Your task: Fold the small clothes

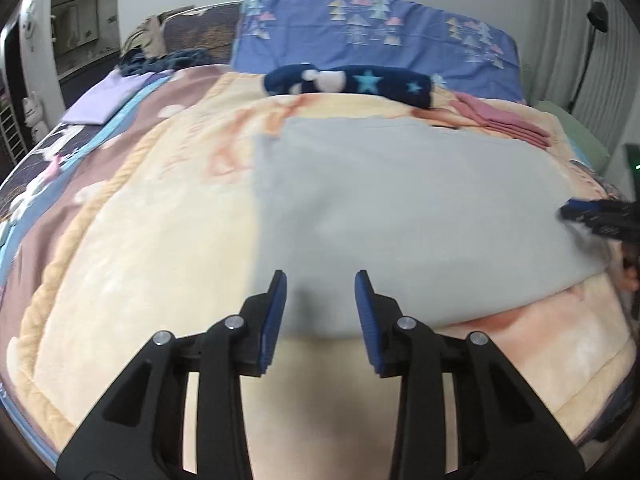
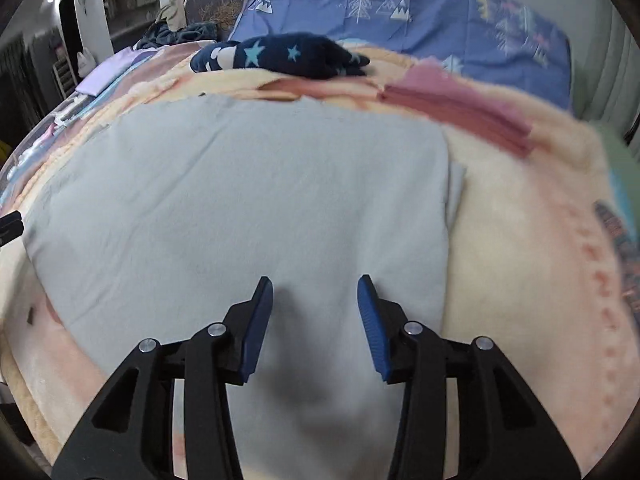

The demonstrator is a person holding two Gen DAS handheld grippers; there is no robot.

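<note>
A light grey garment [image 1: 400, 208] lies flat on the cream blanket [image 1: 160, 248], folded into a rough rectangle; it also shows in the right wrist view [image 2: 248, 200]. My left gripper [image 1: 320, 280] is open and empty, just above the garment's near left corner. My right gripper [image 2: 316, 284] is open and empty over the garment's near right part; it also shows at the right edge of the left wrist view [image 1: 592, 220]. The left gripper's tip shows at the left edge of the right wrist view [image 2: 10, 226].
A folded pink garment [image 2: 460, 108] lies behind the grey one on the right. A navy star-print cloth [image 1: 352, 82] lies at the back, before a blue pillow [image 1: 380, 36]. A folded lilac garment [image 1: 108, 98] and a clothes heap [image 1: 160, 60] lie far left.
</note>
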